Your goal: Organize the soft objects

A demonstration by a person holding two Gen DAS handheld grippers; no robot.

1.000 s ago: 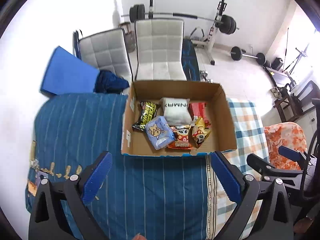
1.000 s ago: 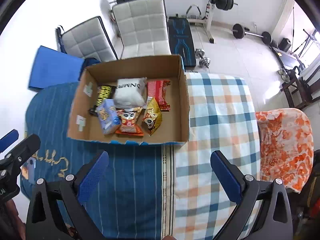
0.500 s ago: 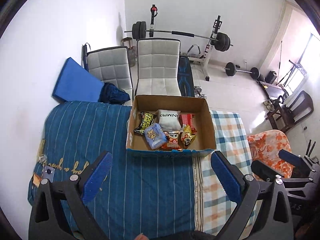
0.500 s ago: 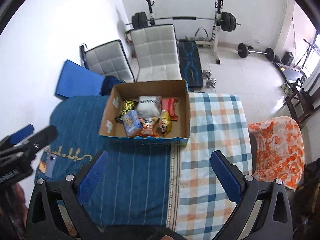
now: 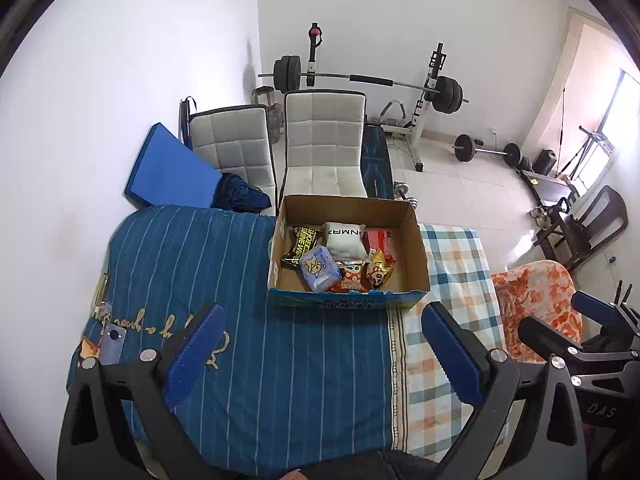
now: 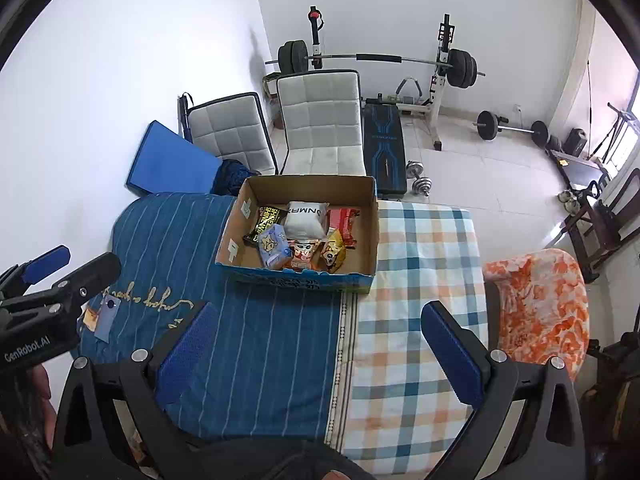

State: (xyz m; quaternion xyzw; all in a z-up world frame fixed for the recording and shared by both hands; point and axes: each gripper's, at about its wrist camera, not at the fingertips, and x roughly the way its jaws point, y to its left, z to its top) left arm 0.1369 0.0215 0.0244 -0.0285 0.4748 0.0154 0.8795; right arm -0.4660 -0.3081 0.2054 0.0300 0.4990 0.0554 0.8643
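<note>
Both grippers, left (image 5: 320,350) and right (image 6: 318,344), empty, spread wide, farther back from cardboard box (image 5: 416,252) than before.

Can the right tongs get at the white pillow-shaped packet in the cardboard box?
Probably yes: the right tongs are open and empty, the cardboard box has no lid, and the white pillow-shaped packet lies uncovered.

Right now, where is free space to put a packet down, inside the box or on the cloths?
Free: the cardboard box floor along its right wall, and the checked cloth right of it. Crowded: the box's left and middle, around the white pouch.
</note>
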